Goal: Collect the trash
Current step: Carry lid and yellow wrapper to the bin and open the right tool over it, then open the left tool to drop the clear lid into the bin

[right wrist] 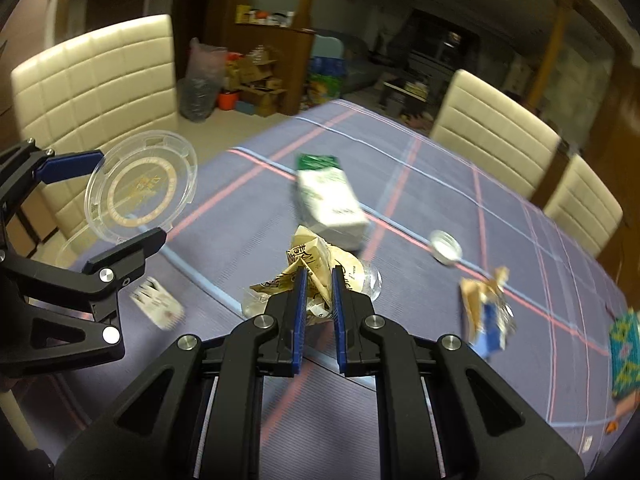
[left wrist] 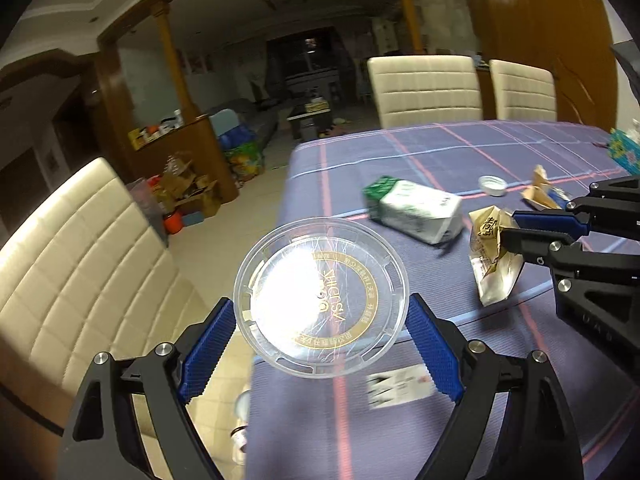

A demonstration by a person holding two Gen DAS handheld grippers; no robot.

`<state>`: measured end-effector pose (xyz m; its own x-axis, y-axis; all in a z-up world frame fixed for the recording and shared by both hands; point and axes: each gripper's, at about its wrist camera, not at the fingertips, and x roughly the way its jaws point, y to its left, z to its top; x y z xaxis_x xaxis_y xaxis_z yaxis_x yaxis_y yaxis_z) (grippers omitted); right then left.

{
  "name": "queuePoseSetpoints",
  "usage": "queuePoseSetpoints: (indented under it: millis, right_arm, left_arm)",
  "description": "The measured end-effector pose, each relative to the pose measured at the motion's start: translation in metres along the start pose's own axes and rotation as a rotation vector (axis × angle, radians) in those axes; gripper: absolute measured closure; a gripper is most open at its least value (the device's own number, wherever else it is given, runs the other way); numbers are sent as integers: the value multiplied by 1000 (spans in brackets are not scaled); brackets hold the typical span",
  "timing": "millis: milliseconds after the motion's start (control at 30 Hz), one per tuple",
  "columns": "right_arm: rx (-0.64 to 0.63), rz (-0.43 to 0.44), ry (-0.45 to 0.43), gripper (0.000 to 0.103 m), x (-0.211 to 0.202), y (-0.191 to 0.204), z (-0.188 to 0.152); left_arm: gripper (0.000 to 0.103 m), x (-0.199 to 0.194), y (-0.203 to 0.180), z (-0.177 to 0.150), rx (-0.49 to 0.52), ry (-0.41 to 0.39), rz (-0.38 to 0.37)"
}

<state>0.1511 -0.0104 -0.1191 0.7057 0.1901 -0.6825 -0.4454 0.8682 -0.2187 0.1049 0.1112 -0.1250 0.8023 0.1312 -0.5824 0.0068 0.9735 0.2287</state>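
The person is carrying both pieces off the surface: left gripper w/ jaws wide around the clear lid, right gripper pinching the crumpled wrapper; probably best keeping grips steady & level till over a bin.

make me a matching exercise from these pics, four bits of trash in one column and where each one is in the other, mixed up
Things:
1. clear plastic lid
2. crumpled wrapper
3. green and white carton
4. small white cap

Places:
A. lying on its side on the tablecloth
B. clamped in the right tool
C. flat on the cloth beyond the carton
D. held between the pads of the left tool

Pairs: 1-D, 2-B, 3-A, 4-C
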Motion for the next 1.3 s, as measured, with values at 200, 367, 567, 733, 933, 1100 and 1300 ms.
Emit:
queuePoseSetpoints:
  millis: [200, 367, 567, 733, 933, 1100, 1300]
  right_arm:
    - [-69, 40, -18, 90, 4, 41, 21]
    - [-119, 78, -26, 90, 9, 76, 37]
    - [-191, 101, -24, 90, 20, 117, 51]
    - [-226, 121, -37, 90, 25, 142, 65]
    - [-238, 120, -47, 86, 36, 164, 85]
    - [-205, 114, -46, 60, 45, 169, 101]
    - [-179, 55, -130, 10, 34, 162, 101]
  left_arm:
    - [20, -3, 43, -15, -61, 4, 70]
    - [20, -5, 78, -28, -124, 20, 127]
    - [20, -8, 115, -44, -181, 32, 198]
    - [20, -11, 144, -54, -218, 38, 260]
    - [20, -12, 167, -68, -245, 53, 294]
    - [20, -8, 173, -74, -256, 70, 292]
    - [20, -2, 171, -77, -249, 84, 284]
